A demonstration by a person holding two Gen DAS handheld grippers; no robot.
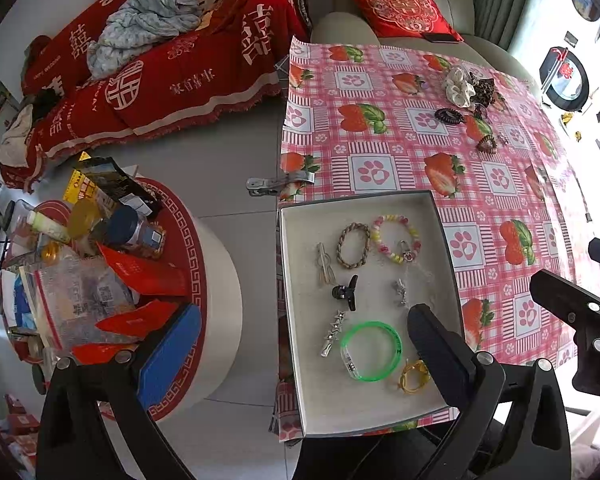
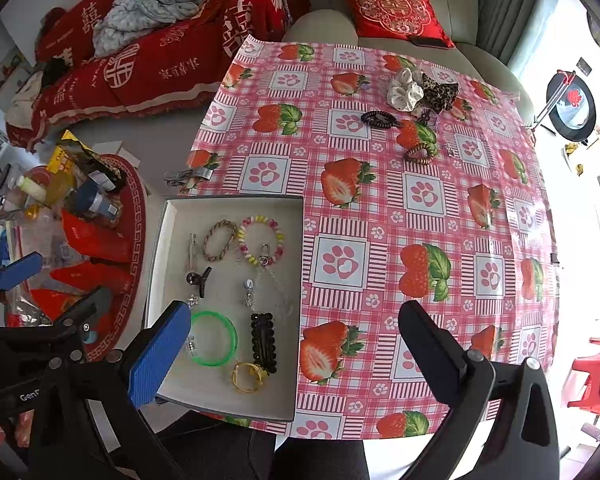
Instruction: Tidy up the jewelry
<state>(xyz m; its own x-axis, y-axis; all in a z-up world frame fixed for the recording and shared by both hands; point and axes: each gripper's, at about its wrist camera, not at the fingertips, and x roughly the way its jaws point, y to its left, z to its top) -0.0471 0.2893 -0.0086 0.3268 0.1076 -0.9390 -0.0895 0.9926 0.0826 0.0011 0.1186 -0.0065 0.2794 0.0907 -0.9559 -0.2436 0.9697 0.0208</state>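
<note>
Jewelry sits mostly in a shallow white tray (image 2: pixel 162 240) at the desk's (image 2: pixel 380 208) near left corner: green bangle (image 2: pixel 214 338), beaded bracelet (image 2: pixel 260 240), braided bracelet (image 2: pixel 219 239), black beaded clip (image 2: pixel 263 342), yellow ring (image 2: pixel 247 377). Scrunchies (image 2: pixel 406 90) and a coil hair tie (image 2: pixel 376 119) lie well apart at the far side. Left tongs (image 1: pixel 296 344) wide, empty, over the tray's left edge. Right tongs (image 2: pixel 296 348) wide, empty, above the tray's right wall.

home living room, sofa (image 1: pixel 148 80) under red wedding throw, red cushion (image 2: pixel 390 8), table with strawberry-print cloth (image 2: pixel 380 208)
</note>
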